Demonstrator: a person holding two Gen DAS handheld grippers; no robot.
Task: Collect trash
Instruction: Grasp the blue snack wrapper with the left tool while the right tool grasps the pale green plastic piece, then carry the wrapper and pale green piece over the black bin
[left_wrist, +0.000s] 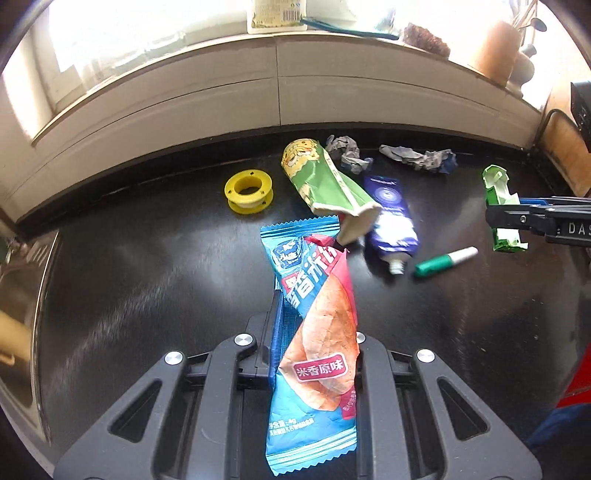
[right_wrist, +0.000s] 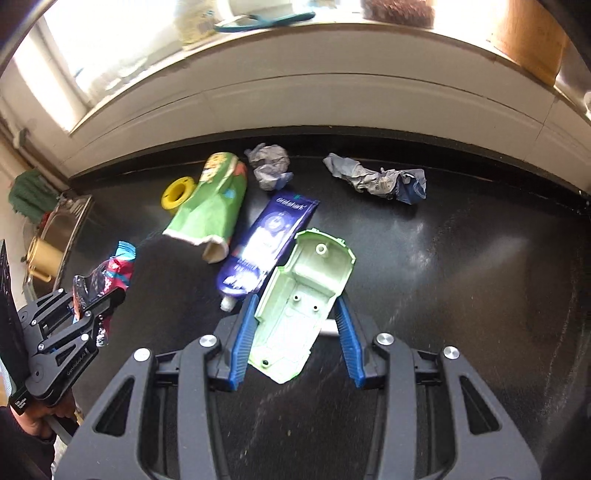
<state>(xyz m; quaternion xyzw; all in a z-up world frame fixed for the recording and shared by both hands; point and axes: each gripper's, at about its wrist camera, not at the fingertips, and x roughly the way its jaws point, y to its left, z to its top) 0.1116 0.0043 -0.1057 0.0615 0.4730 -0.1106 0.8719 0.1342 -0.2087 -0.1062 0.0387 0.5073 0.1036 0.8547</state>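
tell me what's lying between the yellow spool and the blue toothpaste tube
The crumpled green paper cup lies between yellow spool and toothpaste tube, shown in both wrist views.

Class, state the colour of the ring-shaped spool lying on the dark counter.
Yellow. The spool shows best in the left wrist view, left of the green paper cup.

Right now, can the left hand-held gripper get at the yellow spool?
Probably not: the left hand-held gripper is shut on a snack wrapper. The yellow spool itself sits unobstructed on the counter.
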